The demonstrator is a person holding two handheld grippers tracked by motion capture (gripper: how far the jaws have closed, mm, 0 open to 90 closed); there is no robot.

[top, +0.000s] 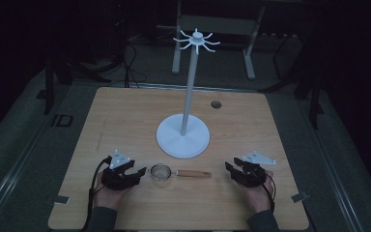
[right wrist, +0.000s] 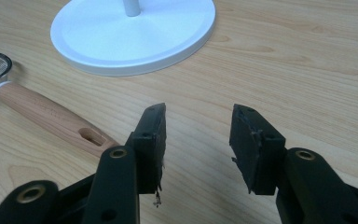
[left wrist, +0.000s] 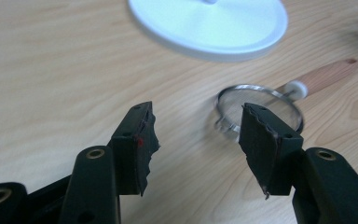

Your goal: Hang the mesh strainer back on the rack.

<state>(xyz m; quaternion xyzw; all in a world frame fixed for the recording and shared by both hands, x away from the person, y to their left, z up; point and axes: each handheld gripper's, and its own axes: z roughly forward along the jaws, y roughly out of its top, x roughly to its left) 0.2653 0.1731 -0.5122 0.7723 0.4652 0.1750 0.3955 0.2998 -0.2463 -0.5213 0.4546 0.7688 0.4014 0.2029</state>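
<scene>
My view: light wooden table (top: 125, 116), white stand (top: 183, 137) on its round base at the middle, small strainer (top: 162, 172) with wooden handle lying flat just in front of that base, dark round hole (top: 216, 104) near the far edge

Strainer (top: 161, 172) before stand (top: 183, 137)

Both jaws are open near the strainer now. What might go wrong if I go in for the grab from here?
1. The strainer lies flat on the table; the left gripper, jaws open at its thin rim, may slip off or push it away.
2. The round wooden handle could roll from the right gripper.
3. The stand is close behind; a lifted strainer might knock it.
</scene>
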